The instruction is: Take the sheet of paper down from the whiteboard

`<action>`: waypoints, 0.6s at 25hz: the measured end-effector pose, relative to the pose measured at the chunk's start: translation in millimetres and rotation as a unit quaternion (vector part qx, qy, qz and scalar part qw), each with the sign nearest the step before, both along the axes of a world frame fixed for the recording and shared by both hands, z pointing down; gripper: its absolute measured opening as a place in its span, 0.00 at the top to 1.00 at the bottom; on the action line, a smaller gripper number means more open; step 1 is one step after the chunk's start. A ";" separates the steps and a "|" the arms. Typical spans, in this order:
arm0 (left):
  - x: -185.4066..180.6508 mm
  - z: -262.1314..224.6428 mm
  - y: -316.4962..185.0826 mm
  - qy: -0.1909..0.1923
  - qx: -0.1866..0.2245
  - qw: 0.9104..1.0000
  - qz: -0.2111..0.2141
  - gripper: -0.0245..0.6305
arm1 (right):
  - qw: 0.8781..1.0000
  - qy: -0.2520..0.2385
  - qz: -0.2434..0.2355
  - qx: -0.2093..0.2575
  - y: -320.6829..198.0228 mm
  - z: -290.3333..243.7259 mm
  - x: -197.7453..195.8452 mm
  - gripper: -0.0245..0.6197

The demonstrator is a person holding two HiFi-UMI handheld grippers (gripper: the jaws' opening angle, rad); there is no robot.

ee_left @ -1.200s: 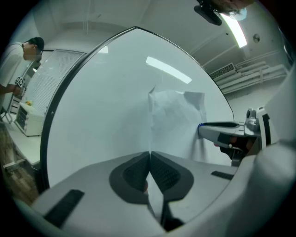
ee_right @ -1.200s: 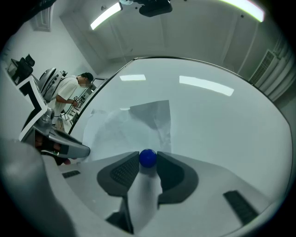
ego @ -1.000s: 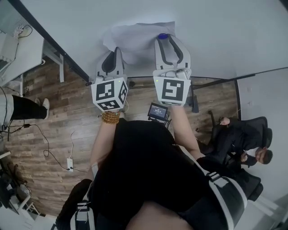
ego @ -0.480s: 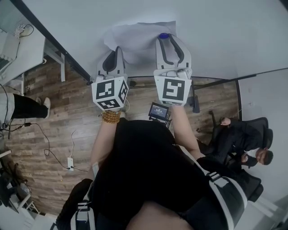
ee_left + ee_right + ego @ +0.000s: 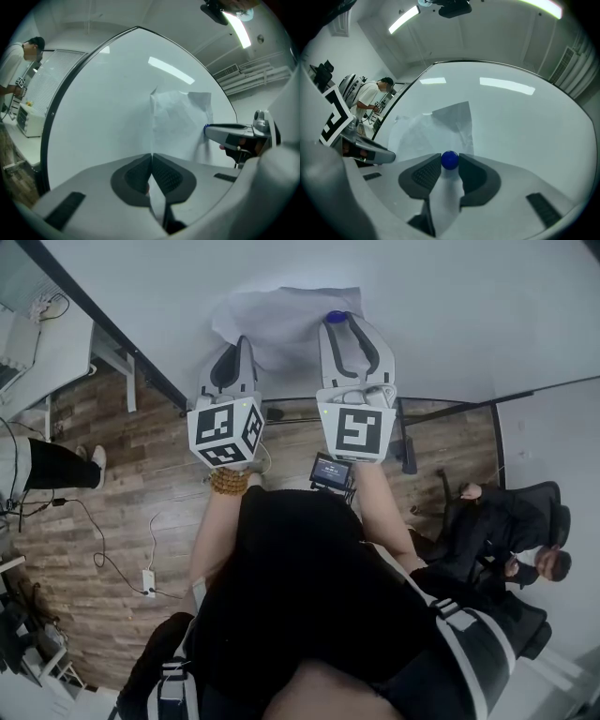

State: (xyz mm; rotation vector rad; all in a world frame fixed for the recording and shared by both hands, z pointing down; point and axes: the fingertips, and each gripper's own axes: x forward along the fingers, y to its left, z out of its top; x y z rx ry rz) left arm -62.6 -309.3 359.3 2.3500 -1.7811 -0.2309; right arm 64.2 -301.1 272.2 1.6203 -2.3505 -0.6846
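A crumpled white sheet of paper [image 5: 281, 320] hangs on the whiteboard [image 5: 450, 306]. My left gripper [image 5: 246, 341] is shut on the sheet's lower left edge; in the left gripper view the paper [image 5: 180, 122] runs down between the closed jaws of that gripper [image 5: 151, 161]. My right gripper [image 5: 336, 319] is shut on a round blue magnet [image 5: 336, 316] at the sheet's right side. The right gripper view has the magnet [image 5: 449, 160] pinched between the pads, with the paper [image 5: 426, 131] behind it.
A person sits in a black chair [image 5: 506, 531] at the right. Another person's leg [image 5: 47, 465] shows at the left, near a white table [image 5: 56, 343]. A power strip [image 5: 145, 582] with cables lies on the wood floor. A small screen [image 5: 330, 472] stands below the board.
Both grippers have shifted a little to the left along the board, keeping their holds. The sheet's left part has moved slightly with the left gripper.
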 end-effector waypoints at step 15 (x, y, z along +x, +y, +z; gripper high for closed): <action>-8.2 5.6 -8.8 0.009 -0.007 1.000 0.003 0.95 | 1.000 -0.007 0.005 -0.009 9.7 8.8 11.4 0.78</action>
